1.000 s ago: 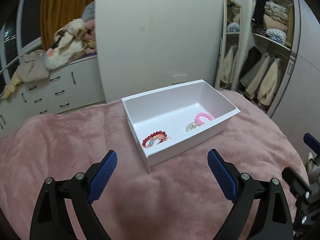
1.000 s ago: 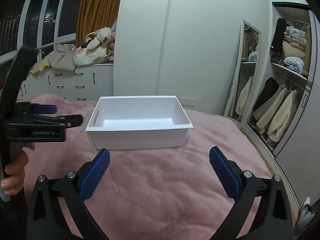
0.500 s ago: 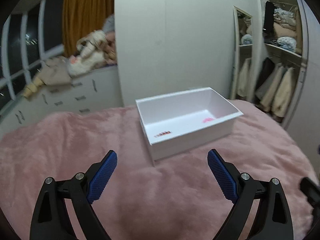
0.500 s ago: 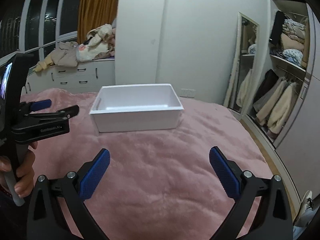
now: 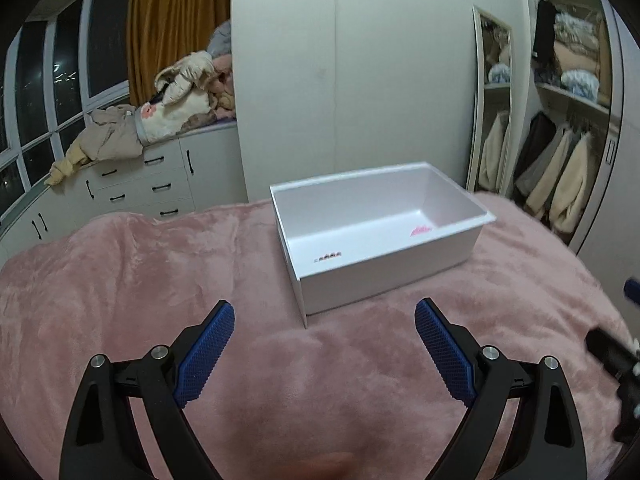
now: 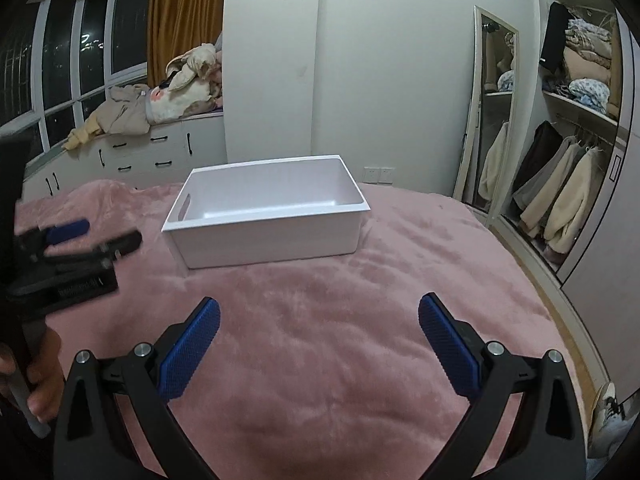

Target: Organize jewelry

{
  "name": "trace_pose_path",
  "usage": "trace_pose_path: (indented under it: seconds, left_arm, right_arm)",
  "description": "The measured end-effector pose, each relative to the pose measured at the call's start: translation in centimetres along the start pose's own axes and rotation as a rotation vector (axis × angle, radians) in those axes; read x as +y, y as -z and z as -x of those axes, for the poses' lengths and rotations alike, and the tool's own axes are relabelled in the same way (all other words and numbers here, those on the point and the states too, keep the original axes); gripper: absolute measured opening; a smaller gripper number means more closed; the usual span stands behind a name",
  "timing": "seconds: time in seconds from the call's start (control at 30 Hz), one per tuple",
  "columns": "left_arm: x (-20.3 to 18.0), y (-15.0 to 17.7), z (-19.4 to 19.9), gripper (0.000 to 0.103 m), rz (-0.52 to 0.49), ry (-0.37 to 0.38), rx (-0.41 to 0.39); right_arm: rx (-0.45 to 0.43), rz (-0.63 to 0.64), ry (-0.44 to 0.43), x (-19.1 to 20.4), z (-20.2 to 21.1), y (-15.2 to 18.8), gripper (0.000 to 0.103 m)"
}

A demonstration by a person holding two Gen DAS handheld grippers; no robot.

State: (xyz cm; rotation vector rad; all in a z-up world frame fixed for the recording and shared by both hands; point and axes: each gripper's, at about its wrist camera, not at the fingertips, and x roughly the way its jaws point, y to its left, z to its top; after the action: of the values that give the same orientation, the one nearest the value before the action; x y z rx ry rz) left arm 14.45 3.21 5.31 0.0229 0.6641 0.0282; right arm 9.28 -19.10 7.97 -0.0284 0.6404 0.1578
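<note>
A white rectangular box (image 5: 384, 268) stands on the pink blanket; it also shows in the right wrist view (image 6: 268, 236). Inside it, in the left wrist view, lie a red bead bracelet (image 5: 328, 257) near the front left and a pink bead bracelet (image 5: 420, 230) at the right, both mostly hidden by the front wall. My left gripper (image 5: 324, 324) is open and empty, well short of the box. My right gripper (image 6: 318, 320) is open and empty, also short of the box. The left gripper also shows at the left of the right wrist view (image 6: 92, 236).
The pink fluffy blanket (image 5: 120, 280) covers the bed. White drawers with piled clothes (image 5: 132, 184) stand at the back left. A mirror and an open wardrobe with hanging coats (image 5: 560, 184) are at the right. The bed edge drops off at the right (image 6: 576, 344).
Both grippers have drawn back and lowered from the box, so it looks farther off and its front wall hides more of the bracelets. Both grippers stay open.
</note>
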Motion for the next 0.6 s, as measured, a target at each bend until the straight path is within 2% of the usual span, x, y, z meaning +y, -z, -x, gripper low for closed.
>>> trace_pose_path:
  seconds: [0.17,0.23,0.33,0.6]
  left_arm:
    - [-0.3,0.6,-2.7,0.093,-0.043,-0.014,0.067]
    - [-0.4,0.8,-3.6,0.093,-0.056,0.003,0.104]
    - [-0.6,1.2,-4.6,0.093,-0.069,-0.021,0.143]
    - [-1.0,1.3,-4.4,0.093,-0.084,-0.023,0.131]
  right_arm:
    - [0.004,0.016,-0.048,-0.2,-1.8,-0.1,0.098]
    - [0.02,0.009,-0.047,-0.5,-2.6,0.1,0.098]
    - [0.046,-0.007,-0.046,-1.1,-3.5,0.5,0.098]
    - [0.063,-0.02,-0.045,-1.5,-4.2,1.5,0.098]
